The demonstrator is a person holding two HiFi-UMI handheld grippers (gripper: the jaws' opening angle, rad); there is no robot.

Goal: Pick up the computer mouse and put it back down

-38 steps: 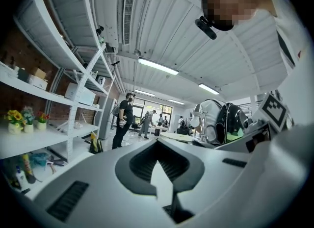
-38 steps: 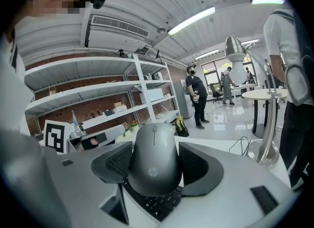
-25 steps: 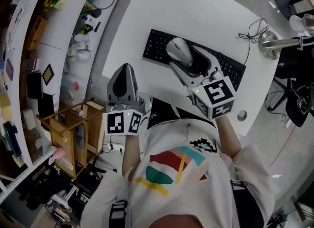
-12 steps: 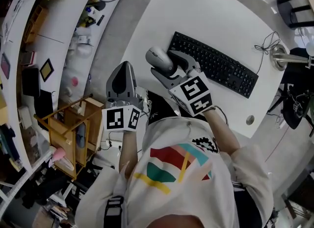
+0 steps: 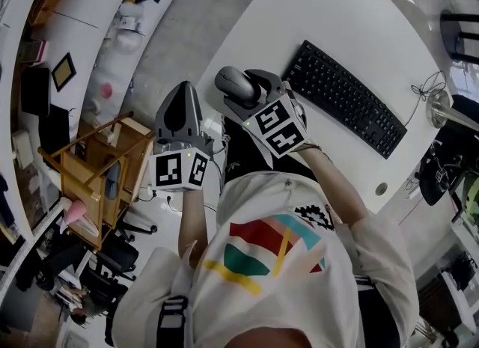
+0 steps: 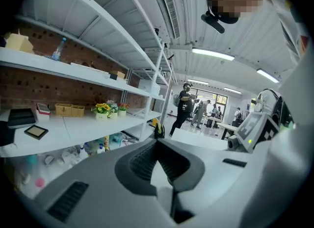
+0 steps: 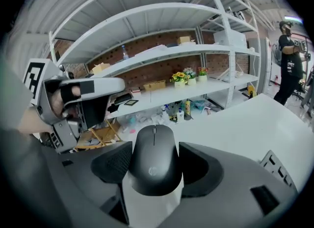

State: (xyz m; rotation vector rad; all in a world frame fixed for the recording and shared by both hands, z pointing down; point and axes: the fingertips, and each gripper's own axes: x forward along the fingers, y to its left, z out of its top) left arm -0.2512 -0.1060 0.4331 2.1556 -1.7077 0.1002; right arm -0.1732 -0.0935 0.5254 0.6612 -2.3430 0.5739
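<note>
Dark mouse (image 7: 153, 165), one, clamped in right gripper (image 5: 245, 92); left gripper (image 5: 182, 105) closed, seemingly empty.

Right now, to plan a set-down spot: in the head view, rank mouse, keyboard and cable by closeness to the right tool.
1. Mouse, gripped by the right tool.
2. Keyboard, to its right.
3. Cable, far right.

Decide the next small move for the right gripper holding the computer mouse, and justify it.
Probably lower the right gripper onto the white table, then open it. Its jaws are clamped on the black computer mouse, which seems held off the surface near the table's edge, left of the keyboard. The left gripper is shut and empty, so it plays no part.
</note>
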